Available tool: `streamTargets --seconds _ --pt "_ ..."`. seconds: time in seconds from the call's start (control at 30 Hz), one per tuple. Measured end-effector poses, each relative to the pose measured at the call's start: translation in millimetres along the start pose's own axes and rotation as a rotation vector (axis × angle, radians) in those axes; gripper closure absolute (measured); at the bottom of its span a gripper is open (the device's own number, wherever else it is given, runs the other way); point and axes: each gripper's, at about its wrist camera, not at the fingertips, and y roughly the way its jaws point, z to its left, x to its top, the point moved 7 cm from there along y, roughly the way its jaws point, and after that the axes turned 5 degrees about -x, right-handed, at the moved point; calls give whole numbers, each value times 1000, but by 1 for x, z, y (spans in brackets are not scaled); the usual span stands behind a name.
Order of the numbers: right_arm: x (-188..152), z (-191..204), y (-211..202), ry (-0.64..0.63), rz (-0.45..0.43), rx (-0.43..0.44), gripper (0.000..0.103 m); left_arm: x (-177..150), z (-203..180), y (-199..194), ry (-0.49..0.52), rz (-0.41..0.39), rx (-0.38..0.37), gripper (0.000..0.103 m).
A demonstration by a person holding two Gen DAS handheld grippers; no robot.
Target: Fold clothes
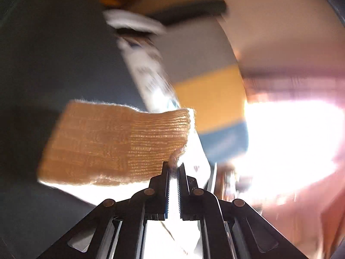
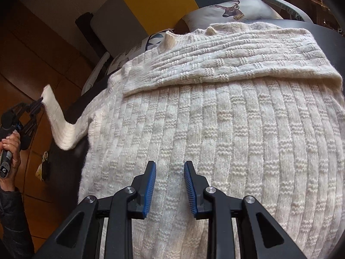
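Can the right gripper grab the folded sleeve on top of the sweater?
Probably yes. The right gripper hangs open over the sweater, and nothing lies between it and the folded sleeve.

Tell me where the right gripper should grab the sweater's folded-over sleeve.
Judging from the right wrist view, grip the sleeve at its thick rolled end on the right, coming in from the right side. That edge lifts off the sweater body, so the open fingers could likely straddle it alone.

I am seeing cream sweater (image 2: 215, 118) showing chunky, fuzzy basket-weave knit, right gripper (image 2: 170, 168) wearing matt black plastic, ribbed blue pads (image 2: 151, 185), floor (image 2: 32, 43) gleaming as glossy wood.
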Motion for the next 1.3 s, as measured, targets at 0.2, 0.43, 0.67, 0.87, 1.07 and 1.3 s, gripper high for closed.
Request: streamTargets --seconds 0.2,0.43,0.67,0.87,1.07,1.3 --pt "11 -19 -7 30 -12 4 76 -92 -48 110 119 223 19 97" --pt "28 -39 -8 120 -22 46 76 -185 -40 170 217 397 150 97" --pt "68 -20 8 268 -18 292 76 -227 -22 178 190 486 161 82" --pt "91 -4 48 445 5 419 76 -198 -37 112 170 449 43 65" --pt "84 3 82 591 21 476 74 -162 21 18 23 314 3 65" --pt "92 29 100 598 -15 476 84 -120 100 2 -205 197 7 65"
